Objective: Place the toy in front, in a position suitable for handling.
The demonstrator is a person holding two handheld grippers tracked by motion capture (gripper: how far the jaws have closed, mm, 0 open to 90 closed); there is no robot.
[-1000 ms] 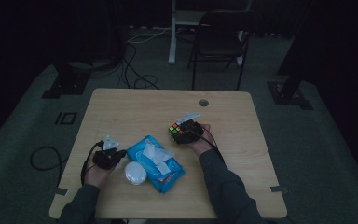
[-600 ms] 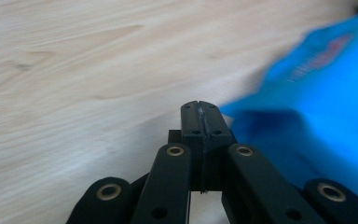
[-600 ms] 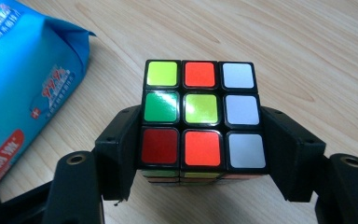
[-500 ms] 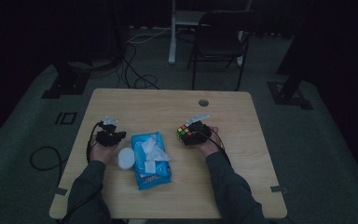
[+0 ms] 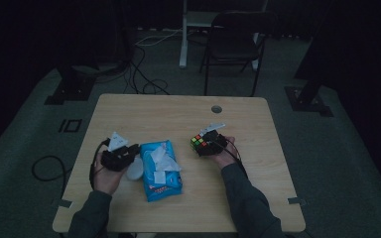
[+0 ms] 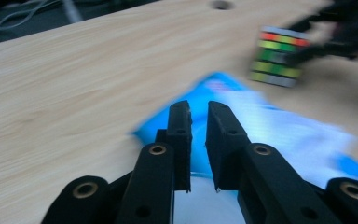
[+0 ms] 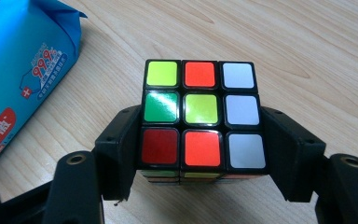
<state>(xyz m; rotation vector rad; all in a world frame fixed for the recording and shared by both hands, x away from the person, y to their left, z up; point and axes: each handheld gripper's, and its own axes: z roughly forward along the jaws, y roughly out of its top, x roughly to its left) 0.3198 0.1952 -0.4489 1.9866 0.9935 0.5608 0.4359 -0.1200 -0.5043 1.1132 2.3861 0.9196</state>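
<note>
A Rubik's cube (image 7: pixel 200 109) with mixed colours sits just above the wooden table (image 5: pixel 154 114), and my right gripper (image 7: pixel 200 135) is shut on its two sides. In the high view the cube (image 5: pixel 198 144) is right of centre, held by that right gripper (image 5: pixel 212 143). My left gripper (image 5: pixel 120 155) hovers at the left, beside a blue wipes pack (image 5: pixel 161 171) and a white round object (image 5: pixel 135 169). In the left gripper view my left gripper (image 6: pixel 198 116) has its jaws shut to a thin gap, with nothing in it, over the pack (image 6: pixel 279 135).
A cable hole (image 5: pixel 216 109) lies in the table behind the cube. A dark chair (image 5: pixel 235 39) and floor cables (image 5: pixel 144 74) stand beyond the far edge. Bare wood spreads across the table's back half and right side.
The wipes pack turned from slanted to lengthwise and the white round object slid left. My left gripper moved away, then came back a little. The cube shifted slightly right.
</note>
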